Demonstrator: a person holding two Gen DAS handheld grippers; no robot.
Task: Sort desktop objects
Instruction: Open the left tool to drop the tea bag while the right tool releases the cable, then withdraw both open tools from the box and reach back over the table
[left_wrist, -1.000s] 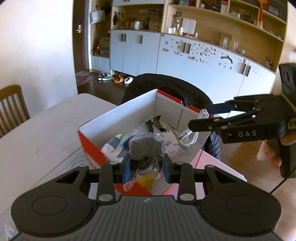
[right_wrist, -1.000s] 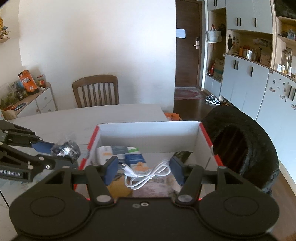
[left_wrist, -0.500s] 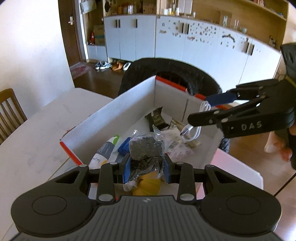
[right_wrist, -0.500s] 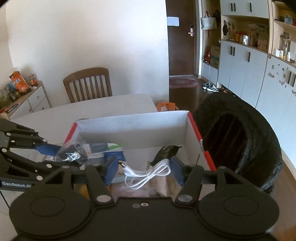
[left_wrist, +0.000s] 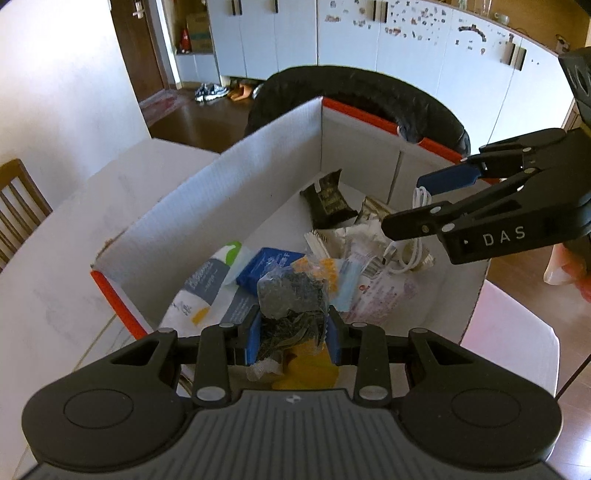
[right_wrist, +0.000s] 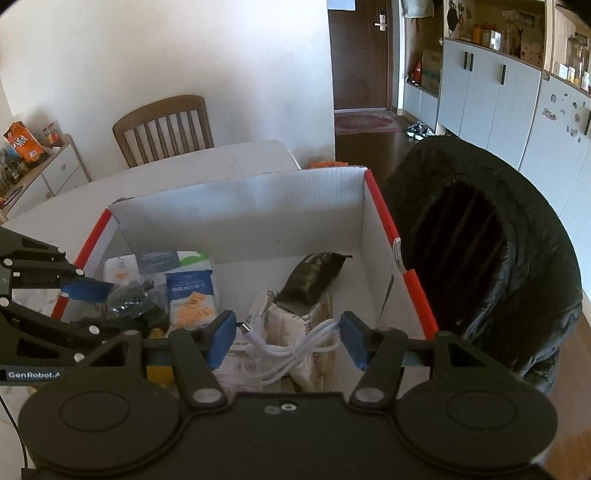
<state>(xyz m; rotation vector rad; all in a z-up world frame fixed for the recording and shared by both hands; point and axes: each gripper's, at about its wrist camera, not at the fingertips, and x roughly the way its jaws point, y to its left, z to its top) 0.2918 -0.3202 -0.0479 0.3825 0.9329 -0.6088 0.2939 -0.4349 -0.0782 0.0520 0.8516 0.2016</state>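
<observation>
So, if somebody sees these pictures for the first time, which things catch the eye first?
The white cardboard box with red edges, full of packets, fills the middle. The left gripper holds a clear bag of dark bits over it, and the right gripper holds a coiled white cable.

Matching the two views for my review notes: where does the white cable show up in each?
Left wrist: white cable at right of centre, hanging from the right hand-held gripper.
Right wrist: cable low centre, between the blue pads.
Shared landmark: the dark packet by the box's far wall.
</observation>
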